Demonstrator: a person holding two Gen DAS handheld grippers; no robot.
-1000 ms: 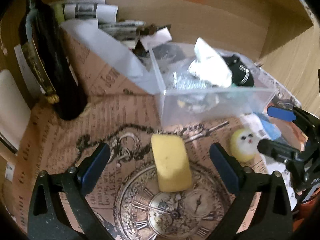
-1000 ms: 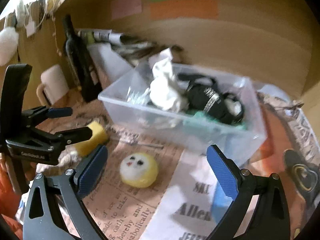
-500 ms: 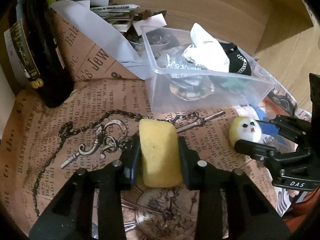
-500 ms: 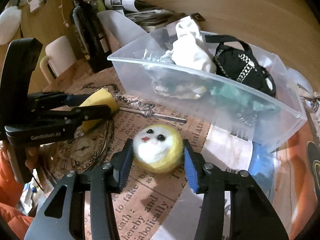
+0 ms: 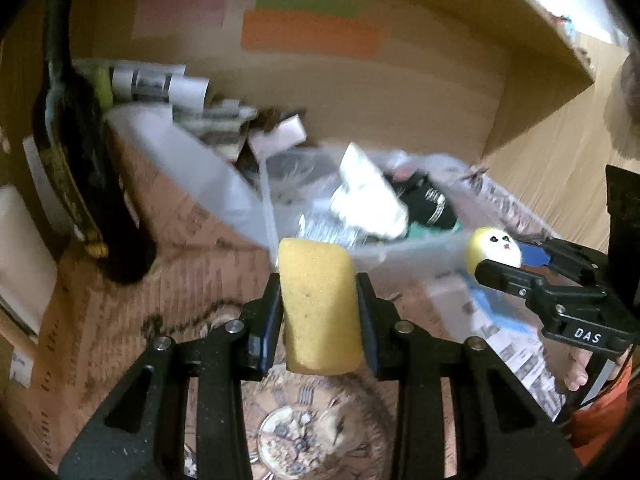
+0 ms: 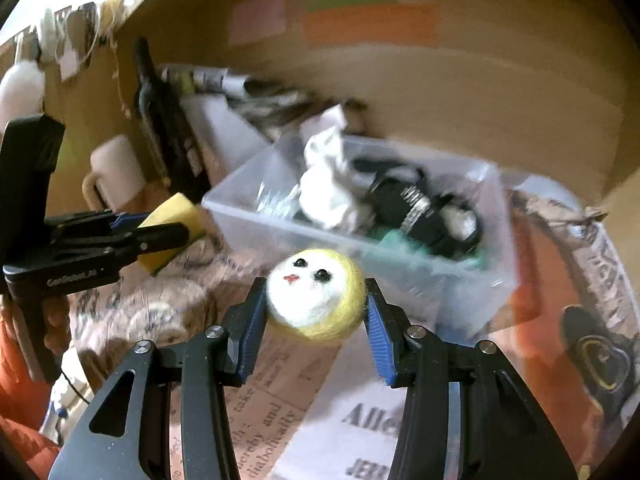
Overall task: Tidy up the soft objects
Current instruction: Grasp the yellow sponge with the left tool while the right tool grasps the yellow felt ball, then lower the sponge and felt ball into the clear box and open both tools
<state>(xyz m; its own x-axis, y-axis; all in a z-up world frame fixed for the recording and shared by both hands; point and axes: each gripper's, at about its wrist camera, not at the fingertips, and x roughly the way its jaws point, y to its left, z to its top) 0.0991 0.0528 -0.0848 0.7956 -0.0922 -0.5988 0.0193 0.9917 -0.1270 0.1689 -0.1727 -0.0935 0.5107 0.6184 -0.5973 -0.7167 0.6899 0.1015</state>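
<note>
Both claws loaded. My left claw (image 5: 318,300) is clenched on the yellow sponge (image 5: 318,300), held upright off the bench (image 5: 100,320). My right claw (image 6: 316,304) is grasping the felt face ball (image 6: 316,292), also lifted. The clear bin (image 6: 460,280) sits just beyond both, already holding a white cloth (image 6: 326,188) and a black bag (image 6: 424,208).

Step in hand, I judge: carry both over the near rim and drop.
- Clear the rim before moving far; thin plastic, a bump will likely shove the bin.
- Sponge goes to the left end, ball to the right, so the claws don't cross.
- Release low; the ball may bounce out.
- Mind the dark bottle (image 5: 80,168) at left.
</note>
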